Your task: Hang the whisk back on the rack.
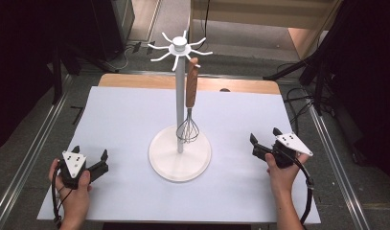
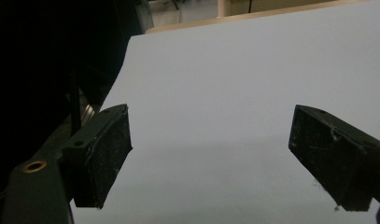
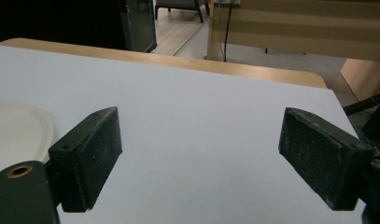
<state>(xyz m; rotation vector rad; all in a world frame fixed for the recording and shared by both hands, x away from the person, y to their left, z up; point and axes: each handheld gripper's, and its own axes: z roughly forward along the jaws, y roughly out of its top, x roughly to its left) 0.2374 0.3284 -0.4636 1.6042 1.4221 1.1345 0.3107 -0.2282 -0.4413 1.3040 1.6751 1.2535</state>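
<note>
A white utensil stand (image 1: pixel 179 96) rises from a round base (image 1: pixel 180 163) at the middle of the table; several hooks spread from its top. A whisk (image 1: pixel 189 112) with a wooden handle hangs from one hook, its wire head just above the base. My left gripper (image 1: pixel 91 155) rests at the table's near left, open, nothing between its jaws (image 2: pixel 208 158). My right gripper (image 1: pixel 264 139) sits at the near right, open and empty (image 3: pixel 199 158). Part of the round base (image 3: pixel 15 133) shows at the left of the right gripper view.
A pale sheet (image 1: pixel 125 120) covers the wooden table (image 1: pixel 231 85), whose far edge shows beyond it. Metal rails (image 1: pixel 34 148) run along both sides of the table. Cables and dark stands lie on the floor behind and to the right.
</note>
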